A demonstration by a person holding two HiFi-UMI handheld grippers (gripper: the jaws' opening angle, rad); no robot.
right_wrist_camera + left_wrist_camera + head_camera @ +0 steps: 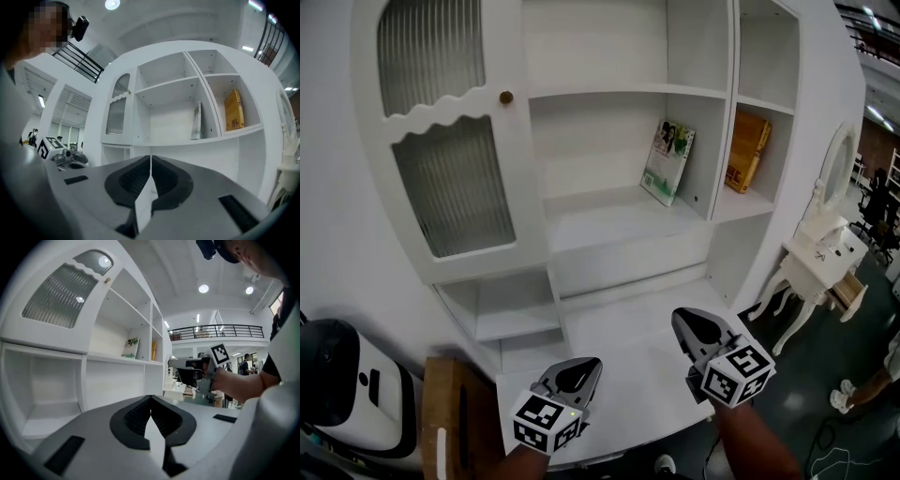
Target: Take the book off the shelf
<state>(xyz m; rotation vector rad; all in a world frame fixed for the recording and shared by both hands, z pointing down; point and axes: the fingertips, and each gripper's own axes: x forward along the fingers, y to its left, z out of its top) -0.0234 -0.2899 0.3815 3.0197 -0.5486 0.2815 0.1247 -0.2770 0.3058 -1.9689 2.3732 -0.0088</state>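
The green book, likely my target, leaned untaken at the shelf's right end; left tongs and right tongs were shut, empty.

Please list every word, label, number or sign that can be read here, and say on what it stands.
No text here can be read.
Green book: cover print too small to read.
Orange book: dark print low on the cover, blurred.
Left marker cube and right marker cube: black square patterns only, no words.
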